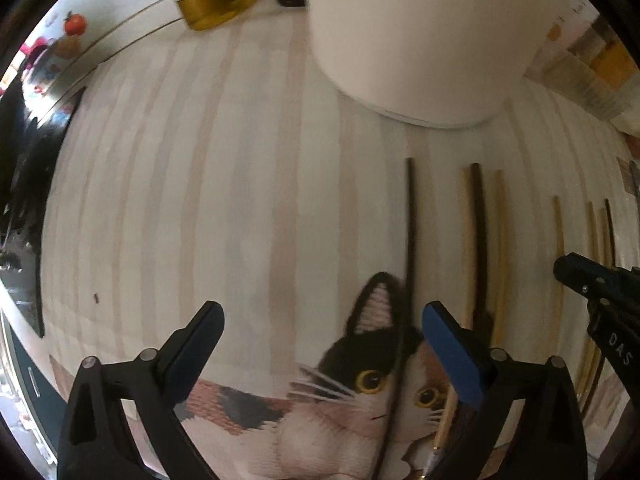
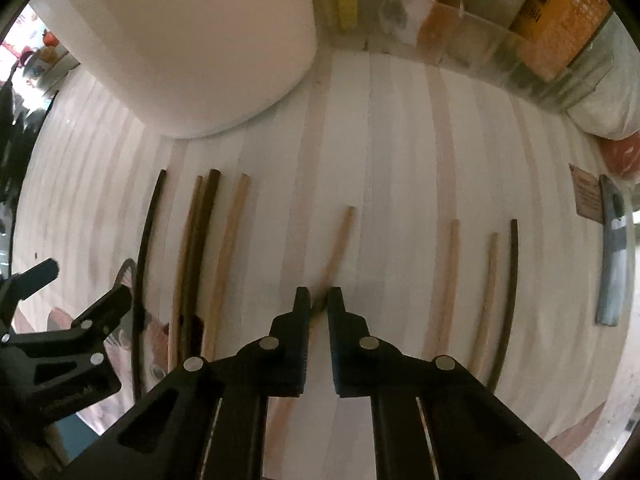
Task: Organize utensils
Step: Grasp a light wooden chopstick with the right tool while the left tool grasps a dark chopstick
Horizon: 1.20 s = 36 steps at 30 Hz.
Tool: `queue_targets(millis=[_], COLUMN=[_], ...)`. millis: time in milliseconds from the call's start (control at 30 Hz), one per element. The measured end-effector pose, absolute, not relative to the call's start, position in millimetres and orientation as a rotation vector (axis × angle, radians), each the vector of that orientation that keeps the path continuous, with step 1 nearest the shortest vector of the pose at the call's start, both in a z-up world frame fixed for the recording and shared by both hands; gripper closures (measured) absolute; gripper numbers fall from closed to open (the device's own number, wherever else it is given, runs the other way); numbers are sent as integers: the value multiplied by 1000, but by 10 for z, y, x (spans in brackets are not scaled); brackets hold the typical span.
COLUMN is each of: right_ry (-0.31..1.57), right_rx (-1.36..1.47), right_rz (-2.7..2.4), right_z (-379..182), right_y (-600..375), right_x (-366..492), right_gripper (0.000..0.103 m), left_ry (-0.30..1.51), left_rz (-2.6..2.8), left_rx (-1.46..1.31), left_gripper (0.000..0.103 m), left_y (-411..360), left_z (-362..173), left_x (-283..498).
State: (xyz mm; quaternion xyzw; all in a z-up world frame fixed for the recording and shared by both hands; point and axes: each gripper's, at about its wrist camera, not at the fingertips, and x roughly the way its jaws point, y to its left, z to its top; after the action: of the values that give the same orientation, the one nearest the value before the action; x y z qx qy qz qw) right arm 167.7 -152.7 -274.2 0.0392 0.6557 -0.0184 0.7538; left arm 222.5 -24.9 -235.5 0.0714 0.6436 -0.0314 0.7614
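Matt wooden chopsticks (image 2: 336,248), woven cloth (image 1: 240,200)

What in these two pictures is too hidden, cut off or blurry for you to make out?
- White container: both views cut its top off, so its contents stay hidden.
- Light chopstick in the right gripper: the fingers cover its lower part in the right wrist view.
- Black chopstick between the open left gripper fingers: its lower end runs off the left wrist view.
- Boxes at the back: print too blurred to read.
- Cat picture: partly cut by the edge.

Left claw (image 1: 322,326) gapes over a dark chopstick (image 1: 409,240) (crossing the cat-print cloth (image 1: 340,420)).
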Motion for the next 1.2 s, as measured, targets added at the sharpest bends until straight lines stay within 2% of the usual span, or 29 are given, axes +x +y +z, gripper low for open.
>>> queue_targets(millis=[33, 133, 167, 267, 433, 500, 1033, 1200], right_ry=[1439, 1455, 1462, 1476, 1476, 1473, 1474, 1460], right_rx=[72, 68, 73, 83, 68, 75, 160, 178], right_rz=[-51, -66, -65, -59, -72, -76, -43, -40], right_z=[-2734, -2708, -2699, -2655, -2648, -2632, -2547, -2706], right_y=[-1561, -1733, -1775, -1867, -1936, -1930, -1787, -1937], right_x=[1656, 1620, 1601, 1572, 1479, 1430, 1777, 1792], right_gripper=[96, 97, 97, 97, 97, 97, 97, 97], left_ry=[1402, 1412, 1406, 1393, 1377, 1373, 1371, 1366], left_rz=[-80, -104, -113, -146, -181, -180, -93, -95], left_rx=[157, 157, 156, 161, 179, 180, 119, 119], left_gripper=[21, 40, 41, 57, 92, 98, 99, 100], left_y=[-286, -396, -435, -550, -742, -797, -365, -241], left_z=[-2357, -2391, -2393, -2377, -2357, -2354, -2374, -2325], left_x=[2227, 2241, 2240, 2231, 2193, 2184, 2365, 2378])
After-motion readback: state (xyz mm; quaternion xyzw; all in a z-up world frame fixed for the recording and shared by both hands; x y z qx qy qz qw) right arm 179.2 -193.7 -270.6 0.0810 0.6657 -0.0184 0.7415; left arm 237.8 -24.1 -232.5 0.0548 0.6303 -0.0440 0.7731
